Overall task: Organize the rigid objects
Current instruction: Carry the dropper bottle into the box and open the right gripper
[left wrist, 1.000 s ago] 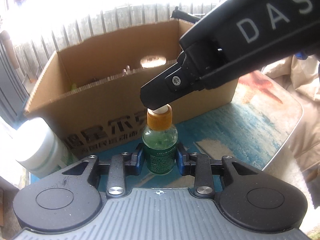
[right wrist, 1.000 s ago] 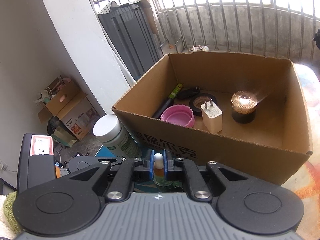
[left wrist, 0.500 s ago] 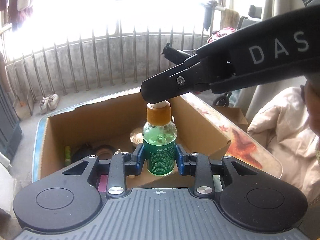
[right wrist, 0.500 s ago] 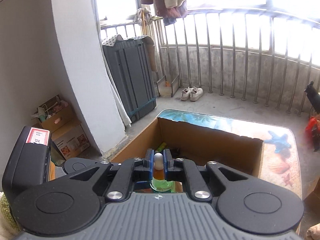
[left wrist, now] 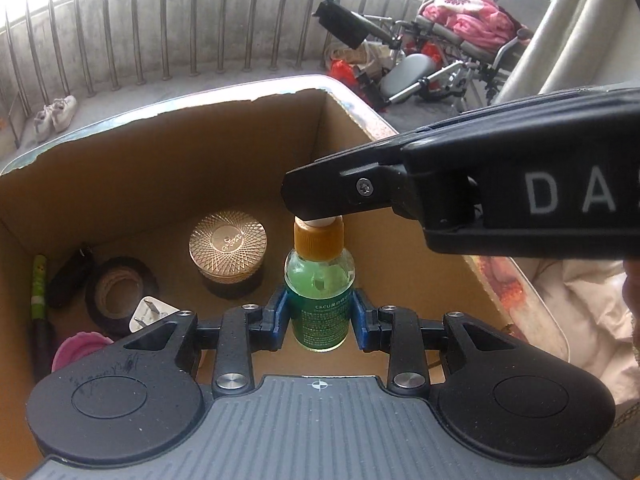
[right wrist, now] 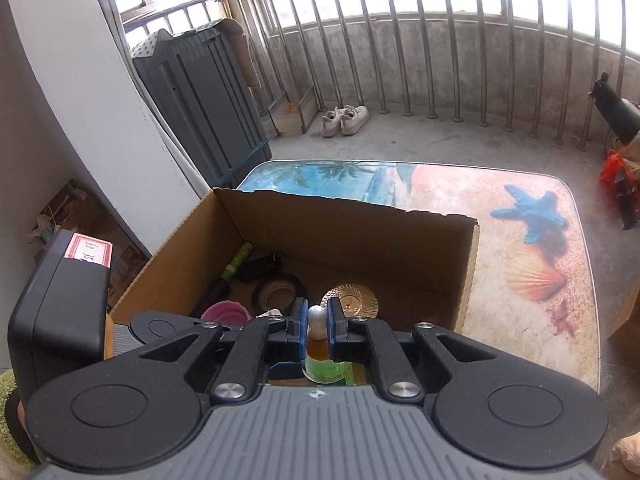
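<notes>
A small green bottle (left wrist: 319, 300) with an orange cap and a white tip stands upright between my left gripper's blue pads (left wrist: 277, 316). My left gripper (left wrist: 319, 318) is shut on its body. My right gripper (right wrist: 318, 326) is shut on the white tip (right wrist: 316, 318) and shows as a black arm over the cap in the left wrist view (left wrist: 320, 196). Both hold the bottle above the inside of an open cardboard box (left wrist: 160, 168), also in the right wrist view (right wrist: 360, 236).
In the box lie a gold-lidded jar (left wrist: 228, 246), a black tape roll (left wrist: 116, 292), a white plug (left wrist: 150, 314), a pink lid (left wrist: 78, 350) and a green-tipped pen (left wrist: 39, 292). The box stands on a beach-print table (right wrist: 520, 248). A wheelchair (left wrist: 440, 52) stands beyond.
Both grippers have carried the bottle up from the table in front of the box and over its near wall. It now hangs above the inside of the box.
</notes>
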The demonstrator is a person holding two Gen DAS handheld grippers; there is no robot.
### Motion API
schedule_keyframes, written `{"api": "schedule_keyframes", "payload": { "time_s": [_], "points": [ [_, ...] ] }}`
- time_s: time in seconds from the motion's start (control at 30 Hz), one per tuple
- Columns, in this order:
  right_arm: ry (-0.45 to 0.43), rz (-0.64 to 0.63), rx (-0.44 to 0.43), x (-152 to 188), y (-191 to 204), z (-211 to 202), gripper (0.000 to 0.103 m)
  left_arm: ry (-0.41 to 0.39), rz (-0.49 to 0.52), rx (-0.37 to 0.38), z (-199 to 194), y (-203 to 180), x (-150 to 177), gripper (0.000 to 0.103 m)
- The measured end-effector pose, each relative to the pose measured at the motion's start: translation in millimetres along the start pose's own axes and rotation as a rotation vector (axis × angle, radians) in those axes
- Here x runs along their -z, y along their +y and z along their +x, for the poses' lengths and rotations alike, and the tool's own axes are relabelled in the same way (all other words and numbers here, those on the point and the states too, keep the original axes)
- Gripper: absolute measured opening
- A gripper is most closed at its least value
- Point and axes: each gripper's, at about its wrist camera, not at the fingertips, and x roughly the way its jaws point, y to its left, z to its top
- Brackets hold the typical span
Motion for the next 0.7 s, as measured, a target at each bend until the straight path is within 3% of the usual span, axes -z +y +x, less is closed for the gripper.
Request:
{"api": "schedule_keyframes", "payload": {
  "time_s": [0.43, 0.7],
  "points": [
    [0.074, -0.075, 0.090, 16.0, -2.2, 31.3, 0.011, 0.044, -0.079, 0.023, -0.4, 15.8, 6.9, 0.034],
    [0.080, -0.060, 0.094, 16.5, 0.0, 28.2, 0.016, 0.007, -0.073, 0.010, -10.4, 18.3, 13.8, 0.049]
  ]
}}
